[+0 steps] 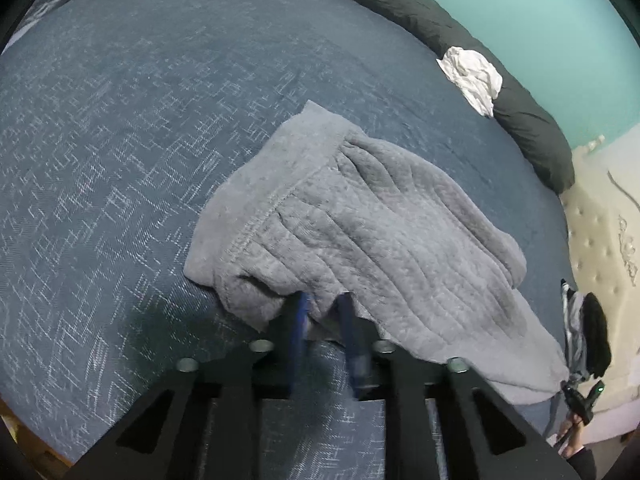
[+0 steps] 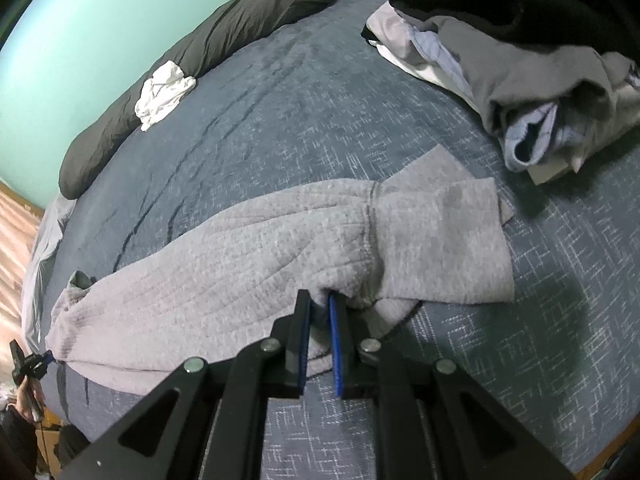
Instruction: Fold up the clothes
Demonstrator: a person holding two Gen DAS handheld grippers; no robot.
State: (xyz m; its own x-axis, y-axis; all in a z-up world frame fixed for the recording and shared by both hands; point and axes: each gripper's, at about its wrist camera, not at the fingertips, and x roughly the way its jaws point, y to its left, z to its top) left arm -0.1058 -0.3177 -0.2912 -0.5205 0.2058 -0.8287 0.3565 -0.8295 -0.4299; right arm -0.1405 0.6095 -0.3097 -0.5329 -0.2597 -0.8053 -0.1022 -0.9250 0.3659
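Note:
A grey ribbed garment (image 1: 360, 220) with a plain band at one end lies spread across the blue bedcover (image 1: 120, 120). My left gripper (image 1: 323, 312) is at its near edge, blue pads shut on a fold of the cloth. In the right wrist view the same grey garment (image 2: 240, 248) stretches leftward, and my right gripper (image 2: 320, 304) is shut on its near edge beside the band's seam. Each view shows the other gripper pinching a far corner: the right gripper (image 1: 580, 398) at lower right, the left gripper (image 2: 34, 364) at lower left.
A crumpled white cloth (image 2: 162, 94) rests against a dark rolled duvet (image 2: 200, 32) along the teal wall. A pile of mixed clothes (image 2: 520, 60) sits at the bed's right side. A cream headboard (image 1: 600, 240) stands past the bed's end.

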